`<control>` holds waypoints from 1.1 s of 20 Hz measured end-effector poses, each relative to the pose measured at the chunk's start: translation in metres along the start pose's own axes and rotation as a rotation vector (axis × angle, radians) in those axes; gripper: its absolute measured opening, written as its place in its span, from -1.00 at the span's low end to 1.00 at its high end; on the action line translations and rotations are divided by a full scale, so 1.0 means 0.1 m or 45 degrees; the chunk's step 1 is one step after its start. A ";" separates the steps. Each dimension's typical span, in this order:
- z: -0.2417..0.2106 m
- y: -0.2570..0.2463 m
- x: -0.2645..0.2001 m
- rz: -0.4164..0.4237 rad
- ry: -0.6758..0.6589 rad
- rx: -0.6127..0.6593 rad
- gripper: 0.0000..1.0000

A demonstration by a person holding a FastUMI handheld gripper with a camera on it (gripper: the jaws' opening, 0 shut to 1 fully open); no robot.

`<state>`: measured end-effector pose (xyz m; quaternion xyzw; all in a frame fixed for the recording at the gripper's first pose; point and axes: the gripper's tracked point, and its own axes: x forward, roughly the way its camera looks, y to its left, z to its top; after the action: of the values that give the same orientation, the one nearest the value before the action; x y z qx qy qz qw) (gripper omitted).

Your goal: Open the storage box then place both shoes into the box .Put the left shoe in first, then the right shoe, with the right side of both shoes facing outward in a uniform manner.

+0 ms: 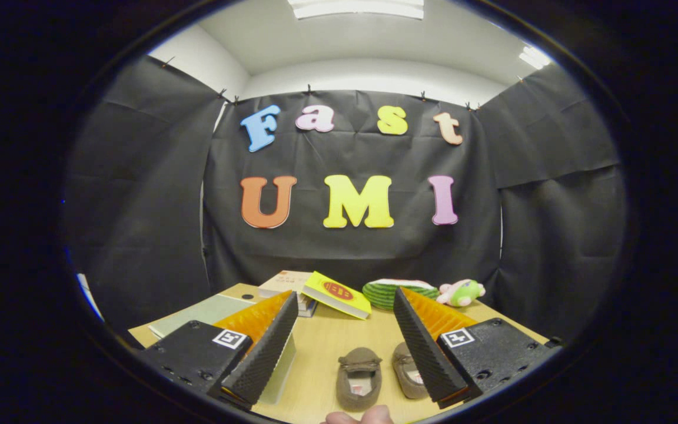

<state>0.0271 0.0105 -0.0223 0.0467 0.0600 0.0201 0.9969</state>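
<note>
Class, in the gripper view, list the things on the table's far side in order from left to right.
Stack of books → yellow book → watermelon-slice toy → pink-and-green plush toy. The hand-held gripper is open, nearer than all of them.

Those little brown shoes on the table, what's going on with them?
A person is holding a two-finger gripper above the table, fingers spread open and gripping nothing. The two brown shoes lie side by side below it, one between the fingers, the other partly behind a finger. Neither is picked up yet. Beyond them lie books, a watermelon-patterned cushion and a plush toy.
</note>
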 end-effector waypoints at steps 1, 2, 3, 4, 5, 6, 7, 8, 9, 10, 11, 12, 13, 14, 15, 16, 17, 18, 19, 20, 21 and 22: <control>-0.02 -0.01 0.01 0.004 0.012 0.014 1.00; -0.05 -0.01 0.02 0.011 0.023 0.022 1.00; -0.05 -0.03 0.03 0.009 0.027 0.030 1.00; -0.05 -0.06 0.05 0.002 0.033 0.032 1.00; -0.06 -0.08 0.05 -0.004 0.038 0.032 1.00; -0.06 -0.10 0.05 -0.006 0.040 0.035 1.00; -0.07 -0.08 0.06 -0.001 0.046 0.035 1.00; -0.07 -0.08 0.07 0.003 0.051 0.033 1.00; -0.09 -0.07 0.08 0.007 0.059 0.027 1.00; -0.11 -0.05 0.09 0.014 0.069 0.019 1.00; -0.12 -0.03 0.09 0.021 0.077 0.013 1.00; -0.12 -0.01 0.09 0.029 0.081 0.009 1.00; -0.13 0.03 0.09 0.040 0.086 0.008 1.00; -0.13 0.06 0.11 0.050 0.088 0.011 1.00; -0.14 0.07 0.12 0.055 0.093 0.018 1.00; -0.17 0.10 0.14 0.072 0.112 0.026 1.00; -0.20 0.16 0.15 0.097 0.131 0.039 1.00; -0.23 0.20 0.17 0.115 0.142 0.054 1.00; -0.28 0.22 0.18 0.135 0.161 0.064 1.00; -0.36 0.23 0.20 0.155 0.192 0.067 1.00; -0.44 0.24 0.21 0.179 0.229 0.073 1.00; -0.51 0.24 0.22 0.205 0.263 0.085 1.00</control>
<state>0.0416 0.0404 -0.0730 0.0821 0.1590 0.1029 0.9785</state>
